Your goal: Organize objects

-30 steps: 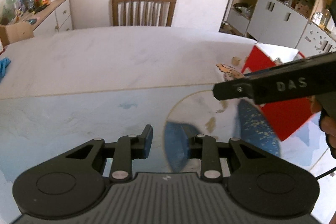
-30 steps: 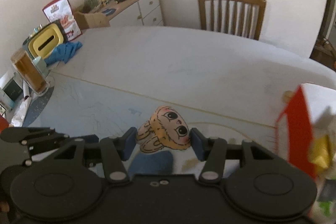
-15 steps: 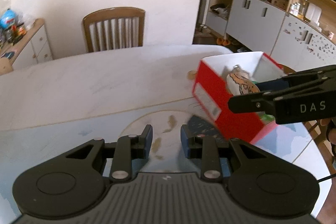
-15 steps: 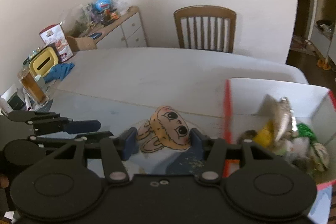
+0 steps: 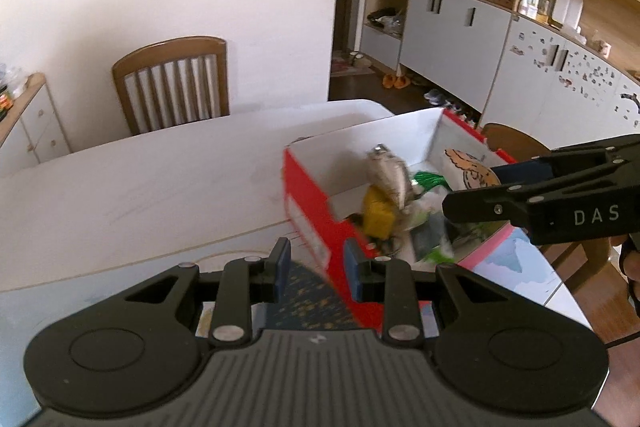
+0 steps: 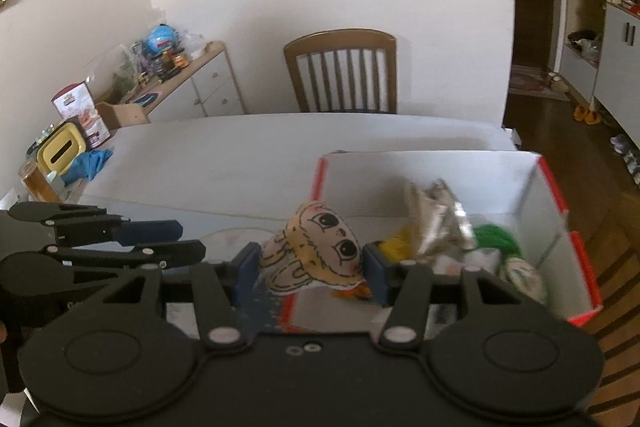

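A red box with white inside (image 5: pixel 306 203) stands on the white table, also seen in the right wrist view (image 6: pixel 556 203). It holds a silvery toy (image 5: pixel 390 177), a yellow item (image 5: pixel 376 217), green bits (image 6: pixel 496 241) and other small things. My right gripper (image 6: pixel 312 267) is shut on a flat cartoon bunny figure (image 6: pixel 320 251) and holds it over the box's near left corner; the figure also shows in the left wrist view (image 5: pixel 470 169). My left gripper (image 5: pixel 316 265) is open and empty, just in front of the box's near red wall.
A wooden chair (image 5: pixel 172 83) stands behind the table. A sideboard with clutter (image 6: pixel 176 75) is at the left. A yellow tissue box (image 6: pixel 62 151), blue cloth (image 6: pixel 88 165) and a jar (image 6: pixel 34 183) sit at the table's left end. Cabinets (image 5: pixel 460 35) line the right wall.
Both grippers have swung to the right toward the red box. The right gripper has carried the bunny figure from over the table mat to over the box. The left gripper stays open.
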A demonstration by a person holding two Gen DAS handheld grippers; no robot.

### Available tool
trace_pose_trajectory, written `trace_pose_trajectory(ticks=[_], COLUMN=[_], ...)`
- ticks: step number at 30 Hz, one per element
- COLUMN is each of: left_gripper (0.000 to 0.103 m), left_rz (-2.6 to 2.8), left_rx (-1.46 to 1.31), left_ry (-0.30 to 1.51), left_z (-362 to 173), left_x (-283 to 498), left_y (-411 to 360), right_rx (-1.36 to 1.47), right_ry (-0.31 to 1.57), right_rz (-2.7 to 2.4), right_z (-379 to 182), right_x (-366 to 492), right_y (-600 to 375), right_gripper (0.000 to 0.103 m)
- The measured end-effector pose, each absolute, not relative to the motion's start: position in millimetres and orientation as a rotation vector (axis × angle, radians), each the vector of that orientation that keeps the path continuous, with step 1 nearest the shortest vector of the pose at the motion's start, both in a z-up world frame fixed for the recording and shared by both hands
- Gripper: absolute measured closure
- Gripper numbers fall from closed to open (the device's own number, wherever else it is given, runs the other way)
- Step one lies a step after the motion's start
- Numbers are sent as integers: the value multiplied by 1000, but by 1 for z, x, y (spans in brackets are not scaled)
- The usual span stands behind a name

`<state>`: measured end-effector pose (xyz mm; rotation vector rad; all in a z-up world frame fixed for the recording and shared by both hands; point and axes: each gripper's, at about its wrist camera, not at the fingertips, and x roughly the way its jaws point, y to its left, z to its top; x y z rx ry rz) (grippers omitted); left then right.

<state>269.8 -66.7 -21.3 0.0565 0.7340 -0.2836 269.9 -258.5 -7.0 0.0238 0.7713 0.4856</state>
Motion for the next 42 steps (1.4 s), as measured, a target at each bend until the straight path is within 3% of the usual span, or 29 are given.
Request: trace_pose_trajectory(ticks=[11, 22, 24, 26, 33, 42], left_gripper=[74, 73, 63, 35, 23, 23], left_rz=[-272, -58, -26, 8, 72, 128], left_rx=[45, -29, -45, -54, -59, -139], left_ry=[742, 762, 774, 769, 801, 901], left_z=[-28, -58, -66, -72, -98, -150], left_x=[285, 274, 269, 263, 250, 254], left_y=[-115, -16, 7, 27, 92, 159], right_rx=[52, 36, 33, 27, 26, 17], right_ry=[791, 814, 819, 823, 840, 844], right_rz=[449, 477, 485, 492, 492, 459], right_z=[-16, -20, -21, -21, -24, -24], right_x=[281, 294, 294, 294, 292, 284], right_y=[-322, -299, -288, -276, -236, -201], right_gripper=[49, 49, 49, 49, 49, 49])
